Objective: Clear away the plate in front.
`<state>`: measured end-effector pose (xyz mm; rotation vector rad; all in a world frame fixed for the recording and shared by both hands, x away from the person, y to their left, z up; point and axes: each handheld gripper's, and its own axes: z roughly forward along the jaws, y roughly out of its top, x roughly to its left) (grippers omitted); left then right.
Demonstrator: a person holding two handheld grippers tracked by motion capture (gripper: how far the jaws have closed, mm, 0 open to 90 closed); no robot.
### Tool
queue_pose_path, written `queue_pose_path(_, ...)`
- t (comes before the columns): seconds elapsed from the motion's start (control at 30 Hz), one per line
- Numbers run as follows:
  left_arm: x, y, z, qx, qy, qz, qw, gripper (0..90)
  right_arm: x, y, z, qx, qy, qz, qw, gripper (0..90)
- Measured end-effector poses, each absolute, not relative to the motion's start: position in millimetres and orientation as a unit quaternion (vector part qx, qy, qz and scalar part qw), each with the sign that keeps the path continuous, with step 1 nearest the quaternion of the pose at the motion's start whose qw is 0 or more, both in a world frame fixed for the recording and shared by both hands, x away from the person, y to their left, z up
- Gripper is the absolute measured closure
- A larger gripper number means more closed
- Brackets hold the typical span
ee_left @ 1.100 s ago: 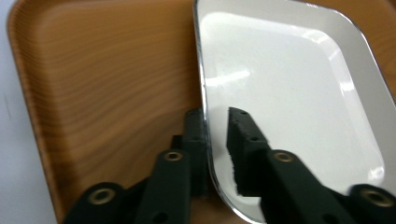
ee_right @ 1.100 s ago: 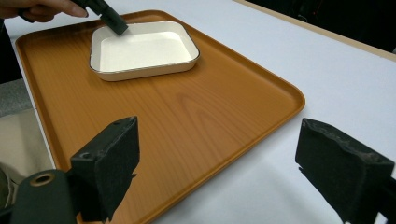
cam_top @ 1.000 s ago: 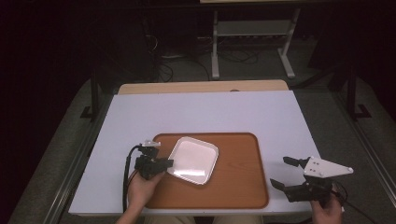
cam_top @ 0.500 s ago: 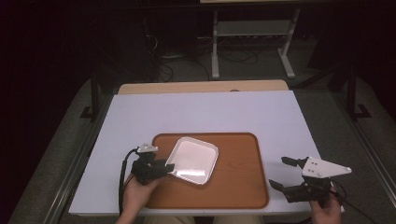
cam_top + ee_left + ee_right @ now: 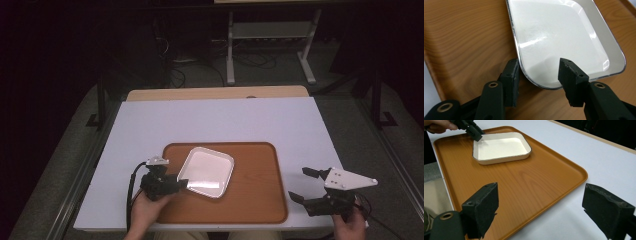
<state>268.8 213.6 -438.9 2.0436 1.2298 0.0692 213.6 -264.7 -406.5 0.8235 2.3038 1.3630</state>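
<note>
A white square dish [image 5: 206, 171] lies on the left half of a brown wooden tray [image 5: 255, 195]. My left gripper [image 5: 181, 184] is at the dish's near-left corner, held by a hand. In the left gripper view the dish [image 5: 559, 37] has its corner between the jaws of the left gripper [image 5: 540, 67]. One jaw is outside the rim and one over the inside, with neither pressing. These jaws have just been opening. My right gripper [image 5: 300, 184] stands open off the tray's right edge. In its own view the right gripper [image 5: 540, 202] holds nothing and looks across the tray [image 5: 529, 185] to the dish [image 5: 501, 146].
The tray sits near the front of a white table [image 5: 215, 120] with a wooden strip [image 5: 215, 93] along its far edge. A metal stand [image 5: 270, 45] and cables are on the dark floor beyond. The tray's right half [image 5: 260, 170] is bare.
The left gripper's jaws have spread apart at the dish's corner, and the hand has drawn back slightly toward the table's front. The dish and the right gripper have stayed put.
</note>
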Motion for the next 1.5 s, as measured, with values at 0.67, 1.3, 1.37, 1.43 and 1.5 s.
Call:
queue_pose_path(0.67,261,204,-437,0.795,0.478,-0.009,0.374,49.2,214,-266,-407,0.294,0.808,0.482,0.169,12.8)
queue_pose_path(1.3,254,192,-436,0.809,0.457,-0.022,0.368,48.8,213,-267,-407,0.291,0.809,0.482,0.170,12.7)
queue_pose_path(1.37,253,190,-436,0.812,0.453,-0.024,0.367,49.5,213,-266,-407,0.291,0.809,0.482,0.170,12.7)
queue_pose_path(1.43,252,189,-435,0.814,0.451,-0.023,0.365,49.7,213,-267,-406,0.291,0.809,0.482,0.170,12.8)
queue_pose_path(1.5,251,187,-435,0.815,0.450,-0.021,0.365,49.6,213,-267,-406,0.291,0.809,0.483,0.170,12.8)
